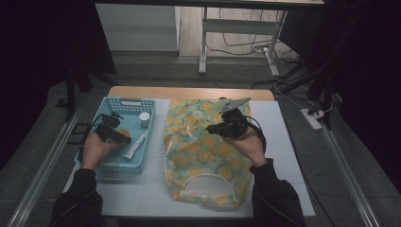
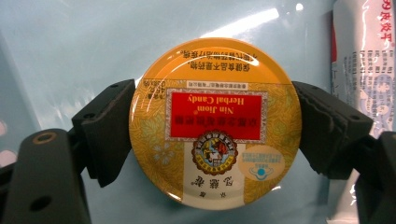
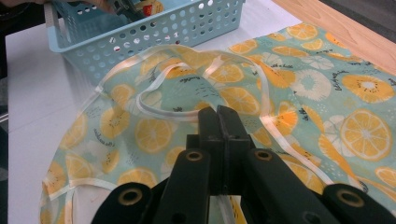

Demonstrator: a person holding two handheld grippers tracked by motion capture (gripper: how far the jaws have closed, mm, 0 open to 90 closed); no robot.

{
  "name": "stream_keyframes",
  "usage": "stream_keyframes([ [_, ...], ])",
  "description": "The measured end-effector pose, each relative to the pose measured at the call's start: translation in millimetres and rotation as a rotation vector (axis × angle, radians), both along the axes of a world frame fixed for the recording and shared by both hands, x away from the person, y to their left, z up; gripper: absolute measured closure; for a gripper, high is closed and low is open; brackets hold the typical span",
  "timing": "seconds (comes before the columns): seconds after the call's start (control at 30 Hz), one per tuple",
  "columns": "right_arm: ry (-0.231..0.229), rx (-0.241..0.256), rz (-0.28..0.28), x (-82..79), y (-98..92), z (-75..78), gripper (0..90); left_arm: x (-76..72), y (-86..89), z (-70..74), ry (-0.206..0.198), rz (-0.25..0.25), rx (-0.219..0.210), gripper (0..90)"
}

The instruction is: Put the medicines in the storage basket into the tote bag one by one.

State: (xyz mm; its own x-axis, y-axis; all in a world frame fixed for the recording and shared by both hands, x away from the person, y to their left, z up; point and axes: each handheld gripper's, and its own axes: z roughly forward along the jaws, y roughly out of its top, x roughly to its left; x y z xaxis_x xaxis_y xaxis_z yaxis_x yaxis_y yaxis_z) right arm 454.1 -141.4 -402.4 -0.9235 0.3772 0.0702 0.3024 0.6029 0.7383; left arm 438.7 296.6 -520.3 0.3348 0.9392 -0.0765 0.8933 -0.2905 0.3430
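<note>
**Claw on candy tin, slip risk at the rim**

Left claw (image 2: 212,126) clamped on a round yellow candy tin (image 2: 214,122), pads pressing opposite edges, down inside the blue basket (image 1: 106,163) on the tabletop (image 1: 283,142). Right claw (image 3: 218,122) clenched, jaws pressed together on the strap of the citrus-print bag (image 1: 208,156), just beside the basket. Likely hazards: smooth, curved tin wall squirting out of the pads if tilted during lifting; snagging on the white tube (image 1: 135,145) close by or on the basket wall; bag mouth sagging shut if the strap slips free.
</note>
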Motion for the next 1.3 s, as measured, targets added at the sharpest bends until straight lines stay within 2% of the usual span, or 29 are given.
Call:
stream_keyframes([
  [0.2,0.001,0.006,-0.002,0.3,-0.5,0.4,90.0,-0.7,-3.2,3.6,-0.014,0.006,0.019,20.2],
  [0.23,0.001,0.007,-0.002,0.3,-0.6,0.4,90.0,-0.7,-3.5,4.7,-0.018,0.017,0.013,20.2],
  [0.4,-0.001,0.011,-0.004,0.2,-1.0,1.0,90.0,-1.6,-3.3,12.1,-0.040,0.003,-0.017,20.2],
  [0.5,-0.002,0.014,-0.005,0.5,-1.4,1.0,90.0,-3.0,-3.8,18.6,-0.054,-0.017,-0.045,20.2],
  [0.73,-0.005,0.016,-0.006,0.3,-1.3,1.3,90.0,-10.5,-9.1,37.8,-0.101,-0.081,-0.072,20.3],
  [0.93,-0.007,0.020,-0.006,-0.2,-1.2,1.9,90.0,-21.0,-13.9,55.2,-0.146,-0.114,-0.096,20.3],
  [1.3,-0.009,0.019,-0.003,-0.4,-0.4,1.5,90.0,-41.4,-33.3,78.0,-0.203,-0.199,-0.135,20.3],
])
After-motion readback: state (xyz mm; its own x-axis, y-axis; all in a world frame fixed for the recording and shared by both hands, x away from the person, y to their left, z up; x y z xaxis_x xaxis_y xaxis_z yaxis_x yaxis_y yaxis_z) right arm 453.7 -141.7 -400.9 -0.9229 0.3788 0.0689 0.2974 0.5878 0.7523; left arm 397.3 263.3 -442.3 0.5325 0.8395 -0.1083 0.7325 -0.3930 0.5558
